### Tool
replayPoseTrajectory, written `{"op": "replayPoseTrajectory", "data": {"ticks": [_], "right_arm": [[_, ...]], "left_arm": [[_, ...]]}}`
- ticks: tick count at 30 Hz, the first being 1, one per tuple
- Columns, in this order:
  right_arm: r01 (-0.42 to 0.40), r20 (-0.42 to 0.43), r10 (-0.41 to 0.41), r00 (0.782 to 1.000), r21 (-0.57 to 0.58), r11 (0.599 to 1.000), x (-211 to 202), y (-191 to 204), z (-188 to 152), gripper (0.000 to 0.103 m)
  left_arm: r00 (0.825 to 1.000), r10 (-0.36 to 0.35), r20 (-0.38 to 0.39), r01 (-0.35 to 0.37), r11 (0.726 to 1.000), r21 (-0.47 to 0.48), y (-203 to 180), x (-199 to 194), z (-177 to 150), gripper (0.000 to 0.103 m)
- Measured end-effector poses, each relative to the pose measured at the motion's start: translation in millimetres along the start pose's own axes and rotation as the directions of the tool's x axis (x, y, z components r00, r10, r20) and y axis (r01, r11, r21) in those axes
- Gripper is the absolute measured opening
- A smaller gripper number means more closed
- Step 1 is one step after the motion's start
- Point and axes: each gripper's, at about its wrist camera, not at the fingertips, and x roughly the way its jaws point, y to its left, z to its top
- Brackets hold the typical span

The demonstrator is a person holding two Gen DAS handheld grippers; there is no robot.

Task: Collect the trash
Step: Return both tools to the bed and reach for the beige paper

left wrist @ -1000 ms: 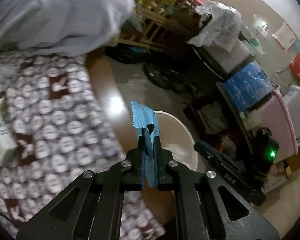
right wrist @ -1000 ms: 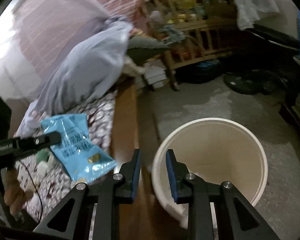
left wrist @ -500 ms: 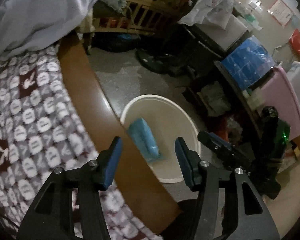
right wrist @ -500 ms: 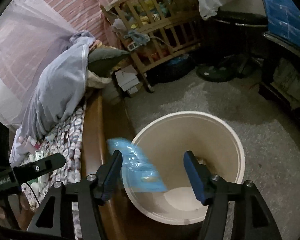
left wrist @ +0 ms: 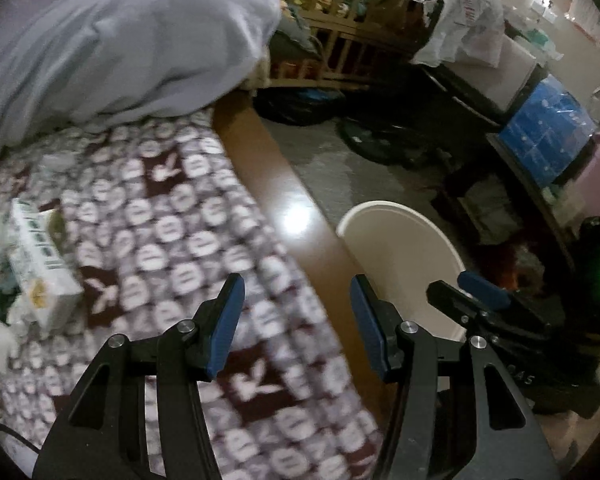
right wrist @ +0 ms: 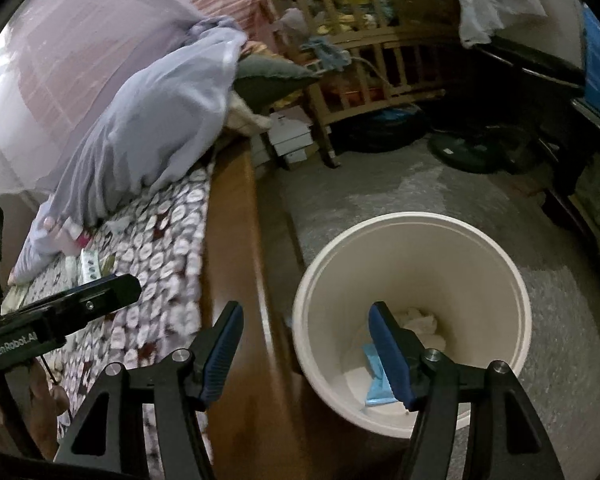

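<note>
A cream bucket (right wrist: 414, 218) stands on the floor beside the bed. In its bottom lie a blue snack wrapper (right wrist: 374, 386) and a crumpled white tissue (right wrist: 418, 320). My right gripper (right wrist: 305, 312) hangs open over the bucket's near rim and the bed's wooden edge, with nothing between its fingers. My left gripper (left wrist: 296, 284) is open and empty over the edge of the patterned blanket (left wrist: 160, 220), the bucket (left wrist: 400, 216) just to its right. A white carton with green print (left wrist: 40, 276) lies on the blanket at the left among other small litter.
A glossy wooden bed rail (left wrist: 284, 184) runs between the blanket and the floor. A big grey-blue duvet (left wrist: 120, 40) is heaped at the head of the bed. A wooden crib (right wrist: 360, 40), a fan base (right wrist: 472, 152) and storage boxes (left wrist: 548, 140) crowd the far floor.
My left gripper opened and let go of the blue wrapper, which fell into the bucket. My right gripper opened too. The left view has swung back over the bed.
</note>
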Motion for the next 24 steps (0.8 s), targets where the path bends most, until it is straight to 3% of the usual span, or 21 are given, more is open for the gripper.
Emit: {"op": "replayPoseTrajectory", "data": {"ticks": [12, 24], "right_arm": [[-0.057, -0.06, 0.05, 0.997, -0.116, 0.992, 14, 72, -11, 0.068], [-0.2, -0.184, 0.151, 0.971, -0.283, 0.938, 49, 175, -40, 0.068]], "left_arm": [[0.988, 0.154, 0.007, -0.154, 0.987, -0.044, 62, -35, -33, 0.053], [0.944, 0.327, -0.033, -0.328, 0.93, -0.165, 173, -85, -84, 0.053]]}}
